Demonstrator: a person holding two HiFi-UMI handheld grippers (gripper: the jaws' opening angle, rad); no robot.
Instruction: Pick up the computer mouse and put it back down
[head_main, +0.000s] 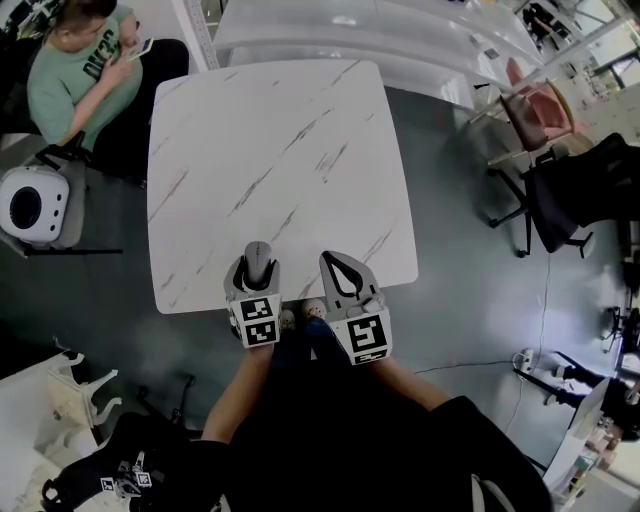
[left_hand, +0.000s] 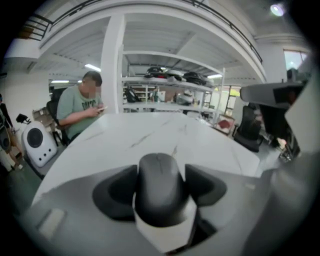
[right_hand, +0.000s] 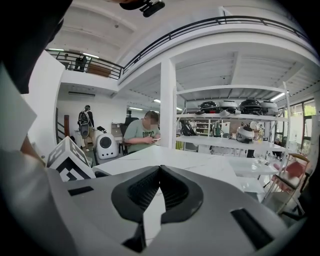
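- L gripper (head_main: 257, 272): jaws spread wide and pinching the computer mouse (left_hand: 160, 186), one dark pad on each flank of it. The mouse fills the whole gap.
- Mouse: dark grey, rounded back up, nose pointing away from the person, along the jaws. In the L gripper view it sits dead centre, w/ the scroll-wheel line just visible on top.
- Where it is: over the near edge strip of the white marble-look table (head_main: 270, 150), a bit left of the edge's middle in the head view. Can't tell if its underside touches the top or hangs just above it.
- R gripper (right_hand: 160, 172): jaws pressed together, ribbed pads meeting at the tips, nothing btwn them. Only a thin sliver of white table shows through the slot lower down.
- R gripper sits just beside the L one, at the same near table edge, tips angled slightly toward the left. It's apart from the mouse.
- Both marker cubes, L (head_main: 258, 320) and R (head_main: 366, 338), are off the table edge, toward the person's body.
- Rest of the tabletop is bare white w/ grey veins.
- Seated person (head_main: 80, 70) in a green shirt at the far left corner, bent over a phone.
- Pink chair (head_main: 540, 110) well off to the right of the table.
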